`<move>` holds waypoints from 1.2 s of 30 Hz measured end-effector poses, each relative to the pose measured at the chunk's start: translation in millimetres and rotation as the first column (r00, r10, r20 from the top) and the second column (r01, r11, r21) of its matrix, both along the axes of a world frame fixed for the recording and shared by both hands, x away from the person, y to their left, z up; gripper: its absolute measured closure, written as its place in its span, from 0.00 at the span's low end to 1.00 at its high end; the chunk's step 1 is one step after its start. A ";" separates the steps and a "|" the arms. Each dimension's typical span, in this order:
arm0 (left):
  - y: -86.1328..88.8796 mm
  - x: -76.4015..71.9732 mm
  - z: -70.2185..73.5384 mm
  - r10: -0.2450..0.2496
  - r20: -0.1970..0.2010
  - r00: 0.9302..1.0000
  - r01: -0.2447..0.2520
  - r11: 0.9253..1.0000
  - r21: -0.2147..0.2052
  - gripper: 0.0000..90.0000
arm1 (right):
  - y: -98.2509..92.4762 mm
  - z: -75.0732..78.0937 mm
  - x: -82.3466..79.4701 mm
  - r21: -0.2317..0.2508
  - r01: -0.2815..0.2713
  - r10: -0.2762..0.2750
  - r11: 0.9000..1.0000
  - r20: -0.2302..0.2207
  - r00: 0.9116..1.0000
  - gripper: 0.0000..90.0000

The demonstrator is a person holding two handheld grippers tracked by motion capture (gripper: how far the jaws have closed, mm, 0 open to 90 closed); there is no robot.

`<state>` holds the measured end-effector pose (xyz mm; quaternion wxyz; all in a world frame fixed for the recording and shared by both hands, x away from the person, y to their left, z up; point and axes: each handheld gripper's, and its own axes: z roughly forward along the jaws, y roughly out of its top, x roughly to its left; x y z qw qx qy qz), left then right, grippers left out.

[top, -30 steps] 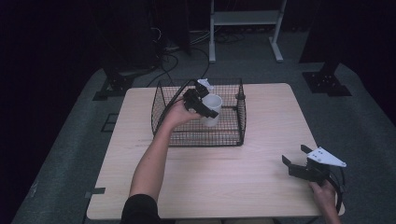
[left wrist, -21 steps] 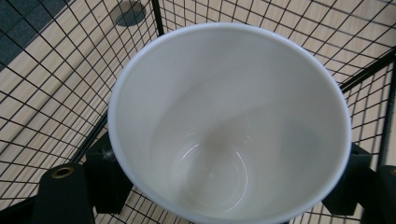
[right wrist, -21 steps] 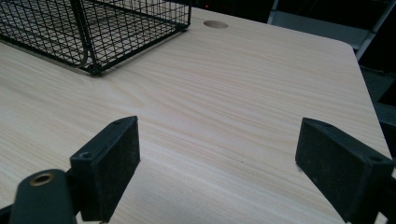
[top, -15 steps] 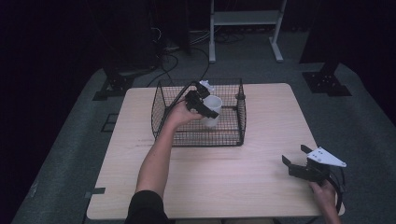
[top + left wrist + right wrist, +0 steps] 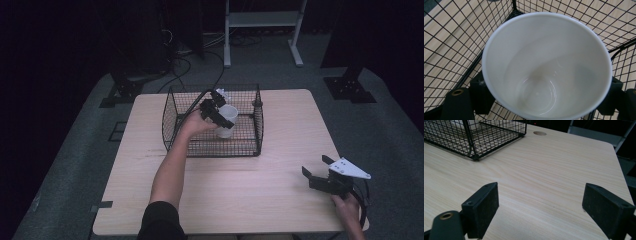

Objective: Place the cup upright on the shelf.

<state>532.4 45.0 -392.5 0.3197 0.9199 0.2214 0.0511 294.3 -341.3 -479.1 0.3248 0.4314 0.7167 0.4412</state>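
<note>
Two grippers are mine. My left gripper (image 5: pixel 216 111) clamps a white cup (image 5: pixel 226 120) by its sides inside the wire basket (image 5: pixel 210 148), which sits at the far middle of the table (image 5: pixel 250 190). Seen from the left gripper view, the cup (image 5: pixel 546 67) is empty, its mouth tilted toward the camera, basket mesh all around. My right gripper (image 5: pixel 320 172) hovers near the table's near right corner, jaws spread wide, nothing between them

Empty white cup (image 5: pixel 546 65) inside wire basket (image 5: pixel 172 117)
</note>
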 end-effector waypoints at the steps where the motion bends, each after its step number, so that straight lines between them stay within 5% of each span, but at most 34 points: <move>1: -0.2 0.4 -0.9 0.000 0.001 1.000 0.000 1.000 0.004 0.23 | 0.0 0.0 0.0 0.000 0.000 0.000 1.000 0.000 1.000 0.15; 11: -1.9 4.3 -8.9 0.013 -0.014 1.000 -0.013 0.999 0.041 0.23 | -0.1 0.0 -0.1 0.001 -0.001 0.001 1.000 0.000 1.000 0.15; 36: 9.3 -3.7 -9.7 0.035 -0.017 0.999 -0.034 0.998 0.061 0.20 | -0.5 0.0 -0.3 0.006 0.002 -0.002 1.000 0.005 1.000 0.15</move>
